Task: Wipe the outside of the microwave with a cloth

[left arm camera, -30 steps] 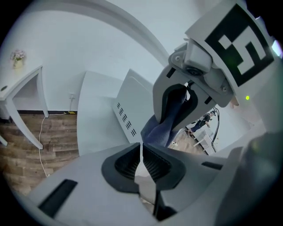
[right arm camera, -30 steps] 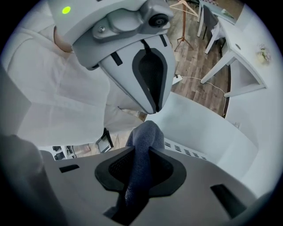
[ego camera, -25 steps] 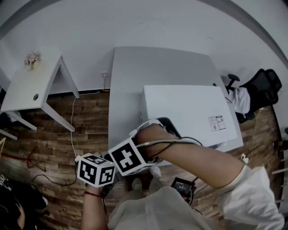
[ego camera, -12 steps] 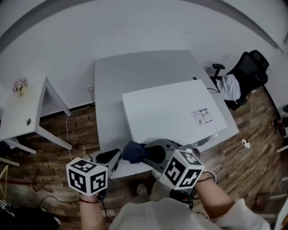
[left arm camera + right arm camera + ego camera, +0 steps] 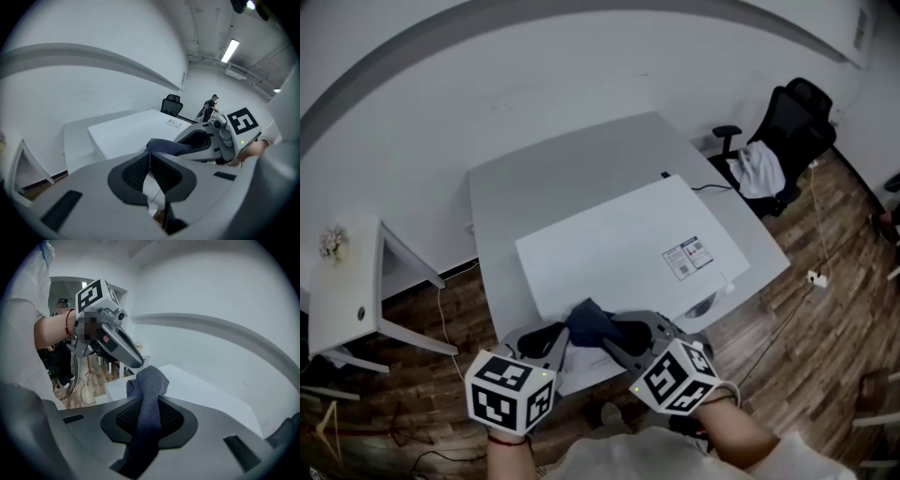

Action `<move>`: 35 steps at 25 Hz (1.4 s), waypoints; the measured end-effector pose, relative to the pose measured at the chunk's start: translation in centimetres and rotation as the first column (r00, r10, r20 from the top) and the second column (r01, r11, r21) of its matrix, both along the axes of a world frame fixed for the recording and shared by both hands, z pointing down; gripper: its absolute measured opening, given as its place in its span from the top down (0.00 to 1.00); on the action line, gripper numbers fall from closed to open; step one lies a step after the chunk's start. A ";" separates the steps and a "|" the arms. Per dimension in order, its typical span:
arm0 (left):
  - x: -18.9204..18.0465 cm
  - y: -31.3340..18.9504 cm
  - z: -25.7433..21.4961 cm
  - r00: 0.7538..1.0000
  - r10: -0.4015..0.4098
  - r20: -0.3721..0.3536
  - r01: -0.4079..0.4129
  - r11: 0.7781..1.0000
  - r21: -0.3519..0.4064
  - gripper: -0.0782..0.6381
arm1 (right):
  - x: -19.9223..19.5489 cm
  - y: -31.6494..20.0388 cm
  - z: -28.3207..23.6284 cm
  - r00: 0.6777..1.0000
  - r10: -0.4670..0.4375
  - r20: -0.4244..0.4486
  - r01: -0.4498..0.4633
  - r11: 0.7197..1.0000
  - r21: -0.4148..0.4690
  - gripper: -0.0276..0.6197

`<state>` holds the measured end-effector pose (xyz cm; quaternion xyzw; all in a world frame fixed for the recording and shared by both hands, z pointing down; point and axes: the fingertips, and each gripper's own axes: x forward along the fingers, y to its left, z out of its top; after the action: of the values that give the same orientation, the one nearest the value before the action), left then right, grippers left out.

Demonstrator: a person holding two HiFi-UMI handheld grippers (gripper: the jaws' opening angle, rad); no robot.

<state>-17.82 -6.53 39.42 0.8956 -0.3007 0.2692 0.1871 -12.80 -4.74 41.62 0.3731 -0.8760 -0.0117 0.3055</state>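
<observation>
Dark blue cloth point(image 5: 589, 321) at the near top edge of the white microwave point(image 5: 619, 248)
Right gripper point(image 5: 614, 337) pinches it; left gripper point(image 5: 546, 336) is pressed together, empty, just beside. Probably best to lay the cloth flat, press lightly, and sweep long overlapping strokes.

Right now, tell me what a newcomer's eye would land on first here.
The dark blue cloth sits clamped in the right gripper by the near edge of the big white microwave on the grey table. Beside it, the left gripper is shut and empty.
</observation>
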 end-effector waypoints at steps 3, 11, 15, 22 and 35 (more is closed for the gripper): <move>3.0 -0.5 -0.4 0.999 0.034 0.000 -0.034 0.999 0.000 0.87 | 2.8 -0.6 0.0 1.000 0.030 0.000 -0.030 1.000 -0.007 0.82; 11.5 -1.6 -1.0 0.997 0.083 -0.003 -0.083 0.996 -0.013 0.87 | 12.2 -1.7 -0.1 0.995 0.095 -0.007 -0.095 0.995 -0.023 0.82; 16.3 -1.8 -1.1 0.996 0.088 -0.003 -0.088 0.996 -0.019 0.86 | 17.1 -2.1 -0.1 0.996 0.093 -0.001 -0.093 0.995 -0.031 0.82; 23.7 -1.9 -1.2 0.998 0.061 0.022 -0.060 0.998 -0.018 0.82 | 24.5 -2.5 -0.4 0.996 0.082 0.018 -0.082 0.996 -0.029 0.82; 32.2 -2.3 -1.1 0.992 0.103 0.075 -0.107 0.993 0.047 0.74 | 32.8 -4.0 0.4 0.940 0.146 0.308 -0.113 0.986 -0.121 0.82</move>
<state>14.41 -8.86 38.32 0.9044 -0.2663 0.3032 0.1389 20.05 -8.76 41.97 0.4111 -0.8865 0.1127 0.1799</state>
